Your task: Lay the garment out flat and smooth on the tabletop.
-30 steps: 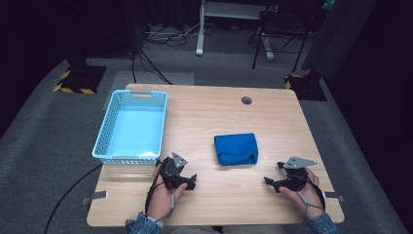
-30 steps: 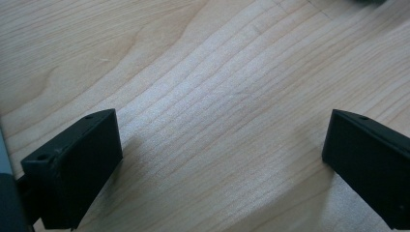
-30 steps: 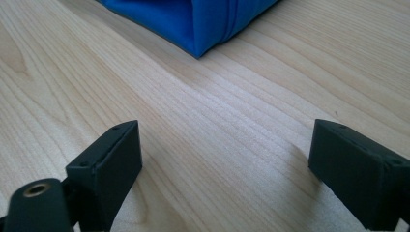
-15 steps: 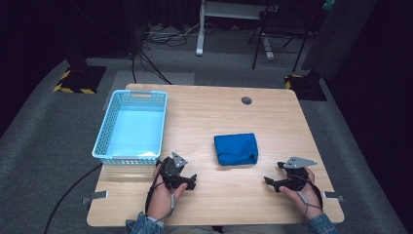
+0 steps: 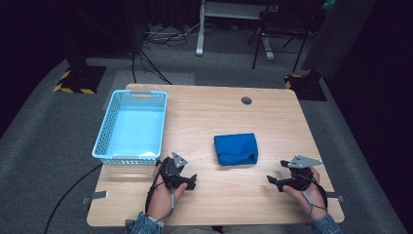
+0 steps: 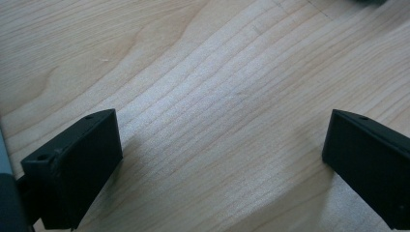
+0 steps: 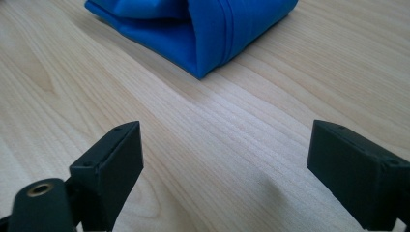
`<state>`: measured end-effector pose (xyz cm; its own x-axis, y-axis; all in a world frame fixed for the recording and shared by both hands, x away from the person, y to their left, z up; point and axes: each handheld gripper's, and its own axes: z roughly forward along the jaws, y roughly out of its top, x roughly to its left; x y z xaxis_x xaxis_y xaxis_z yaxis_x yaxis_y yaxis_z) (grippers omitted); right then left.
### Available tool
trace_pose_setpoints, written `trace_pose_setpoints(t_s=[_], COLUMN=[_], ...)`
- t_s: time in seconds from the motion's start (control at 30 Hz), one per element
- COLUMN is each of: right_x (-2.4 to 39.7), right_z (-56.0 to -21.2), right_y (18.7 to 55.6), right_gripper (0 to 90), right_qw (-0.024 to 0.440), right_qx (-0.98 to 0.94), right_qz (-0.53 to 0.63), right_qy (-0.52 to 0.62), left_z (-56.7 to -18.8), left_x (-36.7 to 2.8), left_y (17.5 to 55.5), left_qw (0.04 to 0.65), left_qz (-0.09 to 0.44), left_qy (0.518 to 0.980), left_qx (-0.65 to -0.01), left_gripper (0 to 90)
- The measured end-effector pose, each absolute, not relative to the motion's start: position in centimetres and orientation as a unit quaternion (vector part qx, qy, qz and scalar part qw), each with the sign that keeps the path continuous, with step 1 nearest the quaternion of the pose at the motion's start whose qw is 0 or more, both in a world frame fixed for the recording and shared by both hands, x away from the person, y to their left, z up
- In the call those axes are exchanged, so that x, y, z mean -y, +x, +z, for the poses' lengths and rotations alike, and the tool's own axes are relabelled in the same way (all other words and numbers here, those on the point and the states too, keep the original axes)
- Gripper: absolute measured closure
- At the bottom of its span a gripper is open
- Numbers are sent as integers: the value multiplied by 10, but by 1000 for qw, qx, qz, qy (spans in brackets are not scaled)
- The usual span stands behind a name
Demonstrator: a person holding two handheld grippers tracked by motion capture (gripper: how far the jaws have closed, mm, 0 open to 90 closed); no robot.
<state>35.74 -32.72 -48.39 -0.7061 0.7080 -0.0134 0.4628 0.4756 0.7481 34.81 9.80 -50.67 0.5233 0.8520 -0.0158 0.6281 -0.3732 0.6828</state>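
Between the left tool (image 5: 191,183) and right tool (image 5: 273,181), both jaws apart, lies the folded blue cloth (image 5: 236,148), untouched

Lt-blue basket (image 5: 130,127) at table (image 5: 272,117) left edge, round hole (image 5: 247,100).

No readable text, label, brand, number or sign is showing on anything in these pictures.
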Motion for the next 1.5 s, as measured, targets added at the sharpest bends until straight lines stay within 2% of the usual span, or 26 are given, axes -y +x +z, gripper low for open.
trace_pose_setpoints(t_s=[0.73, 1.5], right_x=[319, 267], right_z=[-453, -423], right_y=[360, 396], right_gripper=[137, 100], right_qw=[177, 188], right_qx=[-843, -854], right_qz=[389, 409], right_qy=[326, 263], left_z=[-507, -507], left_x=[-98, -98], left_y=[348, 348], left_qw=[324, 324], left_qz=[173, 173], left_qy=[810, 810], left_qx=[-457, -457], left_gripper=[4, 4])
